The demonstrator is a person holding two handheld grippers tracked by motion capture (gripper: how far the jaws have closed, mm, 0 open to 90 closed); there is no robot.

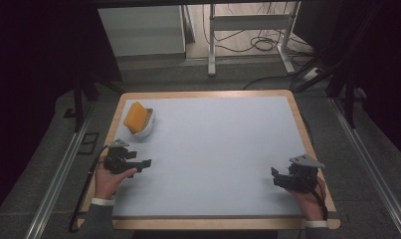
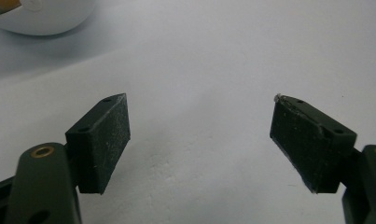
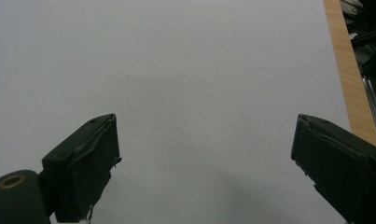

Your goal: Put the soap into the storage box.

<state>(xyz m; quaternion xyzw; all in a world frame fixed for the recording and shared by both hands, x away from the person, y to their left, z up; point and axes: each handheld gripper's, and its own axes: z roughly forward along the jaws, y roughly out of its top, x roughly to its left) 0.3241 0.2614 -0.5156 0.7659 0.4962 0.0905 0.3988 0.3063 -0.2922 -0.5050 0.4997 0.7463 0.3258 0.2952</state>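
Holding left claw (image 1: pixel 147 163) and right claw (image 1: pixel 274 174) spread, empty, over counter (image 1: pixel 213 149); yellow sponge (image 1: pixel 135 117) sitting in white bowl (image 1: pixel 147 127) far left.

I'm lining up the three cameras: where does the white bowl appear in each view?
High view: white bowl in the table's far-left part, an orange block in it.
Left gripper view: top-left corner, beyond the open jaws.
Right gripper view: not in this picture.
Shared landmark: the pale grey tabletop.

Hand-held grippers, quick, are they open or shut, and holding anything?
Left hand-held gripper: open, jaws wide apart, holding nothing.
Right hand-held gripper: open, jaws wide apart, holding nothing.
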